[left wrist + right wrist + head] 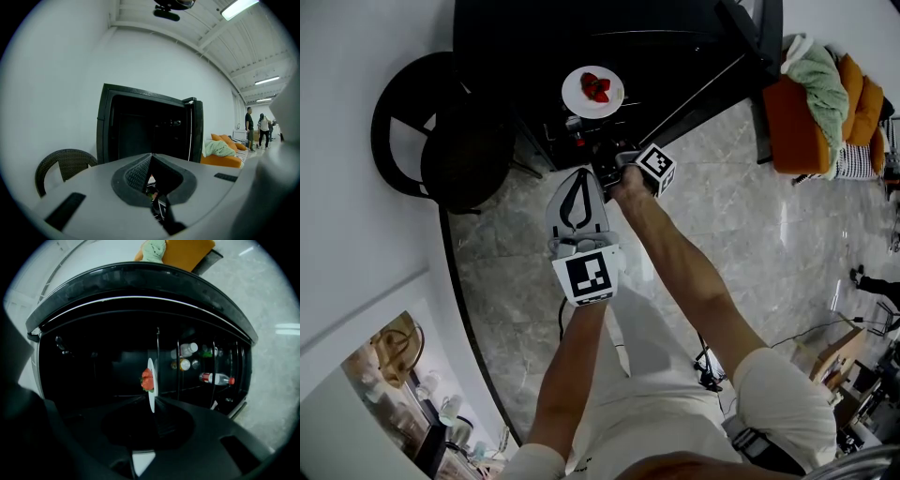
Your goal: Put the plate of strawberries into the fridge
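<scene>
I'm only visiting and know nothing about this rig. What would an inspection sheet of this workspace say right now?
Surface: grey tiled floor; no table seen.
Job's things: plate of strawberries seems to lie level inside the open black fridge.
Clutter: bottles racked in the fridge.
Grippers: left gripper shut, empty; right gripper open, plate just ahead of its jaws.
Cables: one thin line, likely a cable, on the floor at far right.
Surroundings: chair, orange sofa, white wall, people far off.
</scene>
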A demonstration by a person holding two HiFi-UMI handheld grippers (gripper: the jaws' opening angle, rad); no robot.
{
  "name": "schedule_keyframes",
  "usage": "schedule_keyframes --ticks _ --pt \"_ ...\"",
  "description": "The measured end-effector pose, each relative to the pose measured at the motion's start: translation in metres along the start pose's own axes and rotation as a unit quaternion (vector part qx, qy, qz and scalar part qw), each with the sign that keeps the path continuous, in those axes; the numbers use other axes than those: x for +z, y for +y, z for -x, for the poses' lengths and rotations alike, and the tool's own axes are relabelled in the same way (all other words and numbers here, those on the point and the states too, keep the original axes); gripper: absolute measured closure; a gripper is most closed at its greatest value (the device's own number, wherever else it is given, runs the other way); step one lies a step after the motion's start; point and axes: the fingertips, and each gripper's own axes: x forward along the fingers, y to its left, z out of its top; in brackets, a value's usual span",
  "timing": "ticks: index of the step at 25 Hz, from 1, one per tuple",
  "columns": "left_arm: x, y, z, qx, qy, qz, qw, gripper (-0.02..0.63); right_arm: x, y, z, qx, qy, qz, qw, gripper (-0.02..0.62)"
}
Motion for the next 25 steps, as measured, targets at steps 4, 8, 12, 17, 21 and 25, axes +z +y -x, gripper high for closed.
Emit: schedule_keyframes --ticks 4,8,12,17,21,25 --pt "0.002 -0.002 0.002 -0.002 -0.002 -0.002 1.0 0.604 -0.002 0.005 0.007 0.003 0.001 0.002 1.0 0.583" --pt "0.004 -0.004 0.005 -0.005 -0.001 -0.004 1.0 0.604 -0.008 0.015 0.016 0.01 0.01 0.011 1.0 0.583" --pt "0.006 -0.005 0.008 -0.007 -0.001 -0.007 1.0 0.604 -0.016 0.026 0.024 0.007 0.021 0.038 0.999 0.583" --pt "0.006 -0.006 0.009 -0.009 0.0 -0.007 0.9999 0.604 -0.025 0.039 0.033 -0.012 0.04 0.149 0.988 0.583" --pt "0.009 -0.005 0.01 -0.009 -0.004 -0.005 0.9999 0.604 -0.034 0.05 0.039 -0.004 0.058 0.201 0.978 0.584" --pt "0.014 -0.004 0.012 -0.012 -0.004 -0.007 0.9999 0.604 -0.048 0.059 0.05 -0.004 0.078 0.263 0.962 0.584"
